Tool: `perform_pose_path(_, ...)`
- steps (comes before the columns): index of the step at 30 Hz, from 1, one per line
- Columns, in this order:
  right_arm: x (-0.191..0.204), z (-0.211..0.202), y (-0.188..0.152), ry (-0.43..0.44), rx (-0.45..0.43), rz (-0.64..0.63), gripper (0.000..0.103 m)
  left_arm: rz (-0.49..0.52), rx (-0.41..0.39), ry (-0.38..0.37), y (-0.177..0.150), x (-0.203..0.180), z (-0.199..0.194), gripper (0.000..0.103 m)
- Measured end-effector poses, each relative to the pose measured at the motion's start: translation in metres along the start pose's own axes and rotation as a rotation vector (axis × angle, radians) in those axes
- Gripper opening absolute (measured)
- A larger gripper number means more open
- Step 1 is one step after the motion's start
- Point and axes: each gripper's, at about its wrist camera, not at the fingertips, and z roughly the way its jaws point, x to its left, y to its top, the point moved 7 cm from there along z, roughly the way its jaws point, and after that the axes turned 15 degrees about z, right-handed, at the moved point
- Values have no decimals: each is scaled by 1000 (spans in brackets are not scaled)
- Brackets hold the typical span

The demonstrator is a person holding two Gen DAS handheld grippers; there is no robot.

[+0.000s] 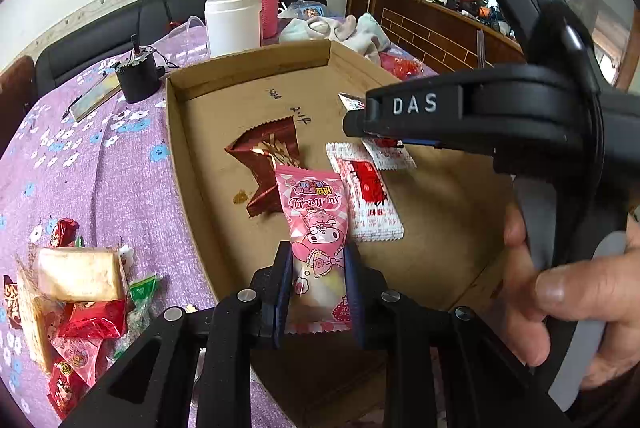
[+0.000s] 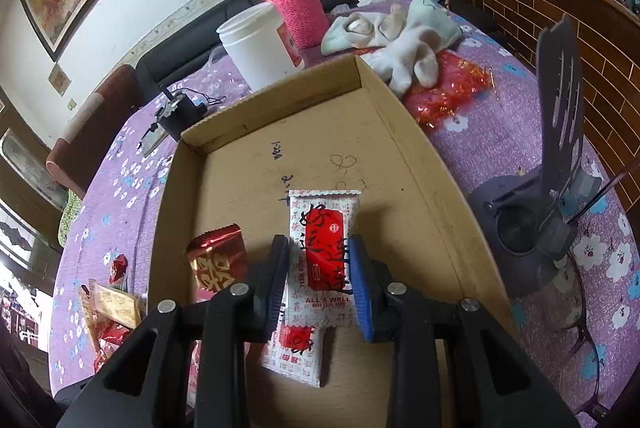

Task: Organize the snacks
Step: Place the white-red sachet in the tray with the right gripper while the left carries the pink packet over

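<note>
**Two packets gripped over the cardboard tray**

Left wrist view: my left gripper [image 1: 318, 284] is clamped on a pink snack packet [image 1: 316, 224], held above the near part of the cardboard tray [image 1: 208, 164]. A dark red packet [image 1: 266, 164] lies farther in; loose snacks [image 1: 76, 304] sit left on the purple tablecloth [image 1: 100, 168].

Right wrist view: my right gripper [image 2: 320, 284] pinches a white-and-red packet [image 2: 322, 248] over the tray's near middle, a second white-and-red packet [image 2: 294, 352] lying beneath it.
</note>
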Motion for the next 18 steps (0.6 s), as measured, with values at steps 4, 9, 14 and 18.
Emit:
perform_pose_path(4,0,3,-2,-10,6,-2,29,1,1,-6,-1,-2,1,25)
perform_pose_path(9,-2,5,-4,-19,15,0,29,8,3,-1,-2,-1,3,25)
perform_pose_path(14,-2,7,-3,-24,19,4,31,16,4,-3,-2,-3,3,26)
perform_pose_path(18,-2,5,-2,-22,12,7,31,16,3,-8,-2,-4,3,26)
